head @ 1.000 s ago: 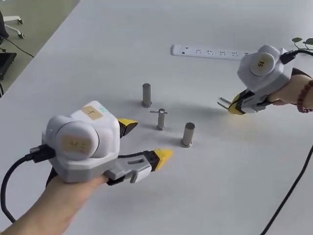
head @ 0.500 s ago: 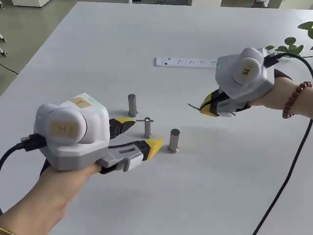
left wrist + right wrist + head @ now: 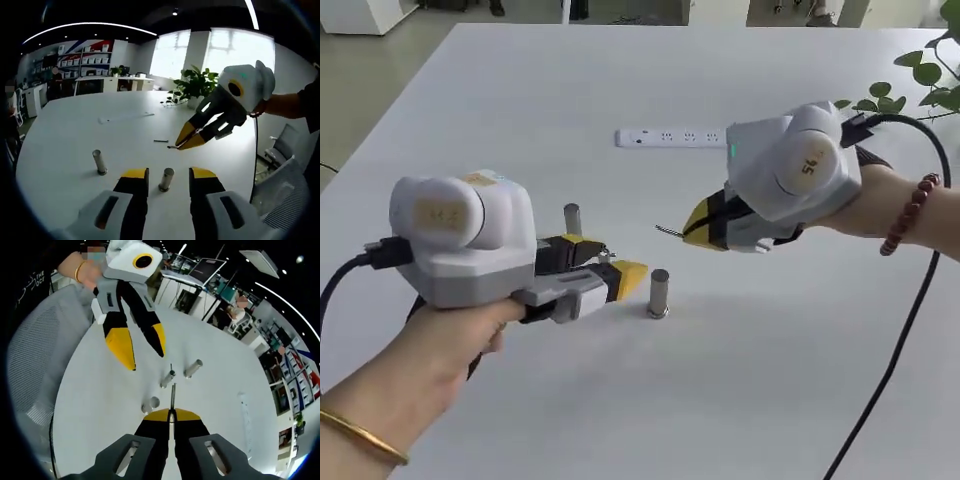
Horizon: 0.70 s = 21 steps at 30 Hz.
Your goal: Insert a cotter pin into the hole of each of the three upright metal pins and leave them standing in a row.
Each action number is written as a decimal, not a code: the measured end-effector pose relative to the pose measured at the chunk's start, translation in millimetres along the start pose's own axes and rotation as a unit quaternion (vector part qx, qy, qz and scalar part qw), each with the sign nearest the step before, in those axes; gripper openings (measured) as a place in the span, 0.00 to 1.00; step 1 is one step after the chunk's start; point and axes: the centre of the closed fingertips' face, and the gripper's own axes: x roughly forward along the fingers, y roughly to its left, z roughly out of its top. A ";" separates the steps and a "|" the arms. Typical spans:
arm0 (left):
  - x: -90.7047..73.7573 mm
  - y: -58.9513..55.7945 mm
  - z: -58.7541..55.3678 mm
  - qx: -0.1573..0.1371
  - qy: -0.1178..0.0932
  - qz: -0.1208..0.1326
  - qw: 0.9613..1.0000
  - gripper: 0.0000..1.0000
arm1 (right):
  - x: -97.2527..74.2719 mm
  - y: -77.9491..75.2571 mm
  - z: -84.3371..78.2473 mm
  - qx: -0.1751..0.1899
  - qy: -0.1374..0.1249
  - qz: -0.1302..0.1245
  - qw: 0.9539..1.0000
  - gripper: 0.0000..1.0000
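Three upright metal pins [image 3: 659,293] in a row on the white desk [image 3: 740,380]. Middle pin [image 3: 167,380] with a small cotter pin [image 3: 171,372] across its top, seen in the right gripper view. Left gripper [image 3: 608,262] low over the desk by the row, jaws wide apart and holding nothing, one pin [image 3: 166,179] standing just ahead between the two yellow tips, not touched. Right gripper [image 3: 692,228] up in the air, near the row but apart from it, jaws pinched tight on a thin cotter pin [image 3: 173,397], poking out in front and aimed toward the pins. White power strip [image 3: 670,137] farther back on the desk, green plant [image 3: 925,72] by the far edge.
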 end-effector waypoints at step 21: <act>-0.8 -20.5 -4.8 -0.103 0.025 -0.056 0.993 0.13 | 1.0 24.2 28.7 -0.049 -0.032 0.026 0.998 0.00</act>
